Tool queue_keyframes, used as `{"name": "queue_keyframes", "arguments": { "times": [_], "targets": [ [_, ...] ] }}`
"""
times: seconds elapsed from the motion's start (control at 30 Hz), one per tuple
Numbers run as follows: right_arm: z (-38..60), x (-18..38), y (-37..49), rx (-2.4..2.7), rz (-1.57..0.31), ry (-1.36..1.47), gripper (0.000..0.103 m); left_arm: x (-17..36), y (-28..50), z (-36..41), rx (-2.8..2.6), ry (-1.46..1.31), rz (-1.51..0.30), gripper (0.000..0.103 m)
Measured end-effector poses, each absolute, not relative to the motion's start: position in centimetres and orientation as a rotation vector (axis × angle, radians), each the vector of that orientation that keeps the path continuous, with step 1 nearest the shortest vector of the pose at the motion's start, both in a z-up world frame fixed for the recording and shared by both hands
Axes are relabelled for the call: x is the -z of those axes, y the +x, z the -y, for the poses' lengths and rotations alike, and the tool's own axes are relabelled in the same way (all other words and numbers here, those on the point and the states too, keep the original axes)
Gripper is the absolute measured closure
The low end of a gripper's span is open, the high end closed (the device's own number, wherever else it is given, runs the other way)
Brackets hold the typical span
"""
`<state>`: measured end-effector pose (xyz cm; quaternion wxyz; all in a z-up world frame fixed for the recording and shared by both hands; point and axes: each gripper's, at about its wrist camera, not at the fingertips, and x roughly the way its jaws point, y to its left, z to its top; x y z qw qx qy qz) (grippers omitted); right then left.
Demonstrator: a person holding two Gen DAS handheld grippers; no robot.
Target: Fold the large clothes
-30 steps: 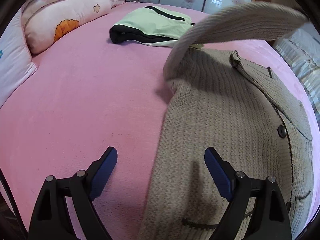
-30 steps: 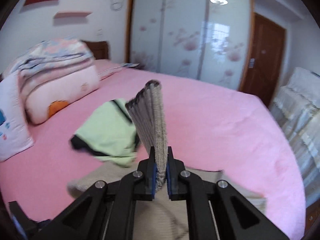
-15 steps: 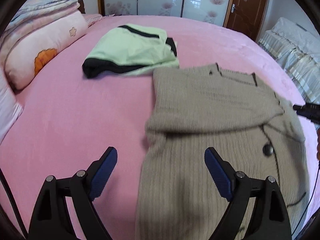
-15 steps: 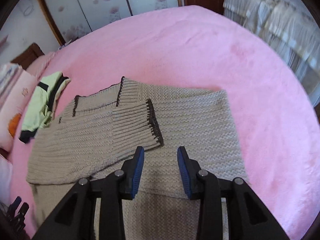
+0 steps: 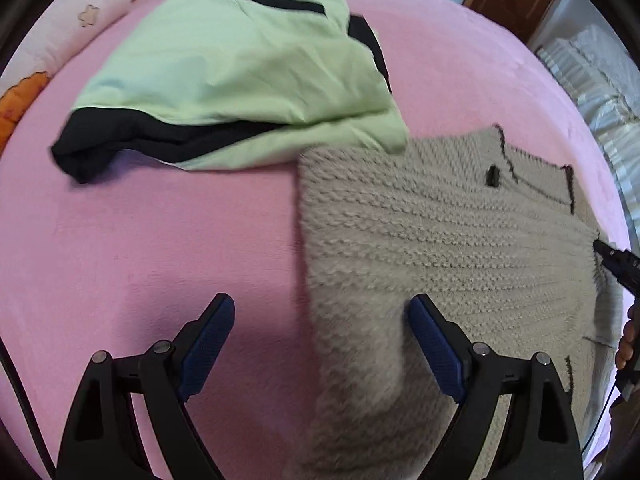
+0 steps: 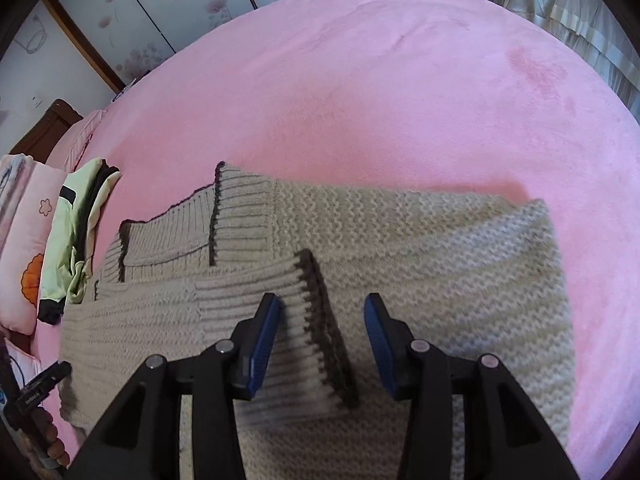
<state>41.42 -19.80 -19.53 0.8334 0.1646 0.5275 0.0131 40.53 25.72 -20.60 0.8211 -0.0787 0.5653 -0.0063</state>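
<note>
A beige knit cardigan (image 5: pixel 440 232) lies flat on the pink bed (image 5: pixel 140 240). Its left edge runs between the jaws of my left gripper (image 5: pixel 322 312), which stand wide, closing slightly, and touch no cloth. In the right wrist view the cardigan (image 6: pixel 440 260) has one sleeve folded across its front. The sleeve's ribbed, dark-trimmed cuff (image 6: pixel 304 344) rests between the opening jaws of my right gripper (image 6: pixel 322 304), and the pads do not press it. The right gripper's tip (image 5: pixel 616 264) shows at the left view's right edge.
A folded green and black garment (image 5: pixel 240 60) touches the cardigan's top corner. Pink pillows (image 6: pixel 24 240) sit at the bed's head. A second bed with pale bedding (image 5: pixel 600 88) stands to the right, and sliding wardrobe doors (image 6: pixel 160 12) are behind.
My right gripper came down, laid the raised sleeve across the cardigan and let go, its jaws spreading. My left gripper moved up along the cardigan's edge toward the green garment.
</note>
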Motion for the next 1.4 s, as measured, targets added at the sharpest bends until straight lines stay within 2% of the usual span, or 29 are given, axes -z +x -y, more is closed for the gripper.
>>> {"name": "queue_keyframes", "arguments": {
  "times": [0.03, 0.07, 0.1, 0.13, 0.17, 0.27, 0.33, 0.4, 0.43, 0.47, 0.53, 0.57, 0.6, 0.63, 0.67, 0.73, 0.87, 0.97, 1.03, 1.07, 1.1, 1.27, 1.3, 1.33, 1.37, 1.4],
  "targets": [
    [19.3, 19.5, 41.3, -0.051, -1.11, 0.331, 0.06, 20.8, 40.8, -25.4, 0.022, -0.166, -1.204, 0.037],
    [18.6, 19.4, 41.2, -0.067, -1.115, 0.289, 0.08, 20.7, 40.9, -25.0, 0.044, -0.173, -1.195, 0.07],
    [18.0, 19.2, 41.0, -0.074, -1.119, 0.246, 0.093, 20.4, 40.9, -24.7, 0.042, -0.175, -1.185, 0.077],
    [17.5, 18.6, 40.6, -0.077, -1.097, 0.206, 0.094, 19.6, 40.8, -24.4, -0.003, -0.154, -1.146, 0.084],
    [17.3, 17.8, 40.2, -0.079, -1.065, 0.181, 0.095, 18.9, 40.5, -24.1, -0.029, -0.141, -1.107, 0.085],
    [17.1, 14.3, 38.7, -0.09, -0.895, 0.189, 0.095, 16.9, 39.0, -23.5, -0.08, -0.119, -0.955, 0.086],
    [16.7, 14.9, 39.4, -0.027, -0.893, 0.146, 0.095, 17.8, 38.9, -23.2, -0.123, -0.09, -0.924, 0.086],
    [16.0, 18.4, 40.9, 0.025, -1.049, 0.088, 0.09, 20.2, 39.8, -22.8, -0.156, -0.043, -1.006, 0.083],
    [15.7, 19.7, 41.3, 0.043, -1.106, 0.075, 0.089, 20.7, 39.8, -22.8, -0.168, -0.025, -1.024, 0.078],
    [15.6, 19.8, 41.1, 0.058, -1.101, 0.079, 0.087, 20.4, 39.5, -22.4, -0.182, 0.01, -1.008, 0.073],
    [15.0, 18.2, 39.7, 0.126, -1.042, 0.077, 0.075, 18.8, 38.9, -21.6, -0.25, 0.08, -0.981, 0.062],
    [14.5, 17.5, 39.2, 0.131, -1.028, 0.067, 0.069, 17.8, 38.4, -21.2, -0.277, 0.107, -0.951, 0.06],
    [13.6, 16.6, 38.4, 0.112, -0.999, 0.053, 0.068, 16.0, 37.3, -20.6, -0.297, 0.133, -0.882, 0.058],
    [12.4, 15.6, 37.3, 0.069, -0.964, 0.047, 0.068, 14.7, 36.3, -20.2, -0.296, 0.136, -0.83, 0.044],
    [11.1, 14.9, 36.5, 0.01, -0.942, 0.056, 0.067, 13.3, 35.2, -19.8, -0.28, 0.122, -0.779, 0.025],
    [7.9, 14.1, 35.5, -0.151, -0.928, 0.111, 0.066, 11.1, 33.7, -18.3, -0.223, 0.058, -0.692, 0.015],
    [1.5, 15.3, 35.3, -0.359, -0.988, 0.186, 0.066, 11.4, 34.1, -16.7, -0.14, -0.074, -0.736, 0.015],
    [-1.4, 18.3, 36.0, -0.379, -1.057, 0.145, 0.067, 15.3, 35.6, -15.3, -0.136, -0.094, -0.866, 0.019],
    [-0.5, 19.7, 36.6, -0.388, -1.082, 0.154, 0.077, 17.8, 36.0, -15.5, -0.135, -0.077, -0.947, 0.026],
    [0.7, 19.8, 36.9, -0.382, -1.072, 0.154, 0.099, 19.1, 36.2, -15.7, -0.15, -0.058, -0.993, 0.028],
    [2.0, 20.0, 37.2, -0.373, -1.074, 0.155, 0.103, 20.5, 36.0, -16.1, -0.168, -0.04, -1.025, 0.028],
    [13.4, 20.0, 36.3, -0.164, -1.032, 0.221, 0.103, 20.7, 36.2, -19.1, -0.167, -0.027, -0.987, 0.028],
    [15.3, 20.2, 36.4, -0.133, -1.033, 0.252, 0.103, 20.8, 36.4, -19.5, -0.18, -0.016, -0.988, 0.025],
    [17.5, 20.3, 36.4, -0.109, -1.028, 0.293, 0.103, 21.1, 36.6, -20.1, -0.207, -0.002, -0.997, 0.016],
    [19.1, 20.3, 36.3, -0.069, -1.027, 0.303, 0.103, 21.1, 36.6, -20.3, -0.216, -0.01, -1.01, 0.012],
    [19.9, 20.3, 36.2, -0.018, -1.033, 0.288, 0.102, 21.2, 36.8, -20.9, -0.196, -0.045, -1.027, 0.012]
  ]
}}
